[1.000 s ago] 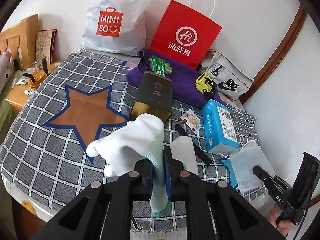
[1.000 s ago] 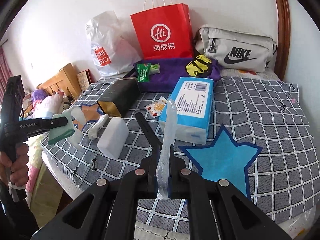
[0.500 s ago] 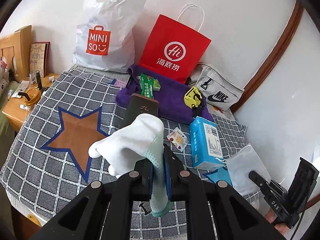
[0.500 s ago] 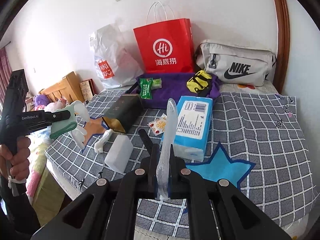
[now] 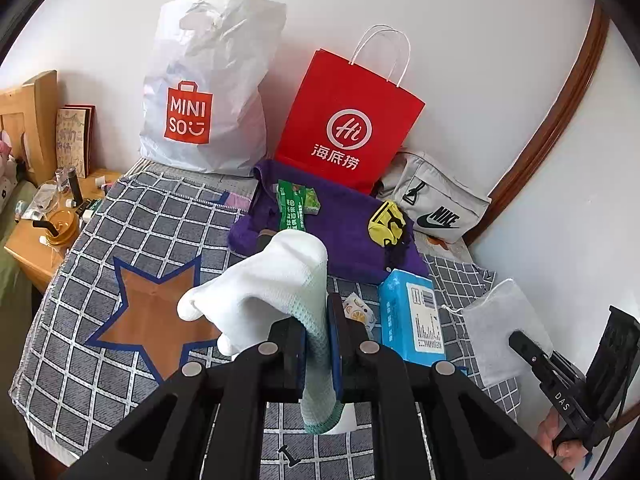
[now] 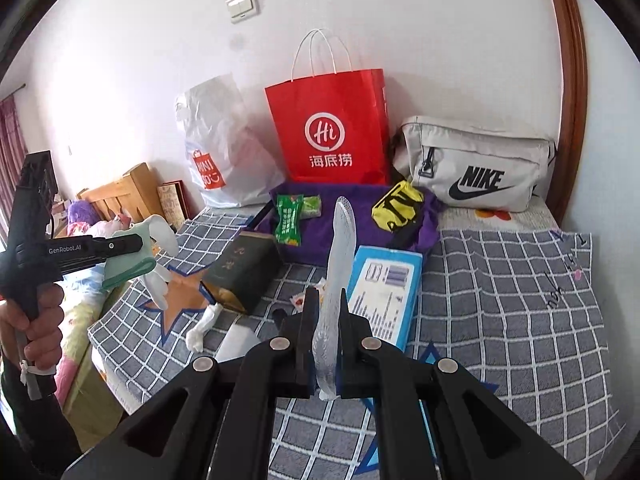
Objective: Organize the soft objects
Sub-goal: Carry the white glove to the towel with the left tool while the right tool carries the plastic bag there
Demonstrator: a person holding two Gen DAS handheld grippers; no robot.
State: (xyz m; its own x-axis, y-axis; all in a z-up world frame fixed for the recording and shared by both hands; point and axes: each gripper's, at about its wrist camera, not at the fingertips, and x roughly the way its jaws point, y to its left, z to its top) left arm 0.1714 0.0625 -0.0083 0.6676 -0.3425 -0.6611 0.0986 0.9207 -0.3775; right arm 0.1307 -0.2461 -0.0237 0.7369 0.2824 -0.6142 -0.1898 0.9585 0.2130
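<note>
A white knit glove (image 5: 272,280) with a pale green cuff hangs in the air over the checked bed cover (image 5: 120,240), pinched at the cuff by my shut left gripper (image 5: 318,312). From the right wrist view the same left gripper (image 6: 132,248) and glove (image 6: 160,276) show at the left. My right gripper (image 6: 328,300) is shut on a thin white mesh pouch (image 6: 340,248), seen edge-on. That pouch (image 5: 496,320) shows flat at the right of the left wrist view. A second white glove (image 6: 202,328) lies on the cover.
On the bed lie a dark tin box (image 6: 244,272), a white block (image 6: 240,340), a blue tissue pack (image 6: 384,292), and a purple towel (image 5: 344,232) bearing green snack packs (image 5: 294,208) and a yellow pouch (image 5: 386,222). A red paper bag (image 5: 348,128), white plastic bag (image 5: 204,100) and grey bag (image 5: 436,200) line the wall.
Both grippers have risen above the bed with the glove and the pouch still in them. The things on the cover look smaller and farther away.
</note>
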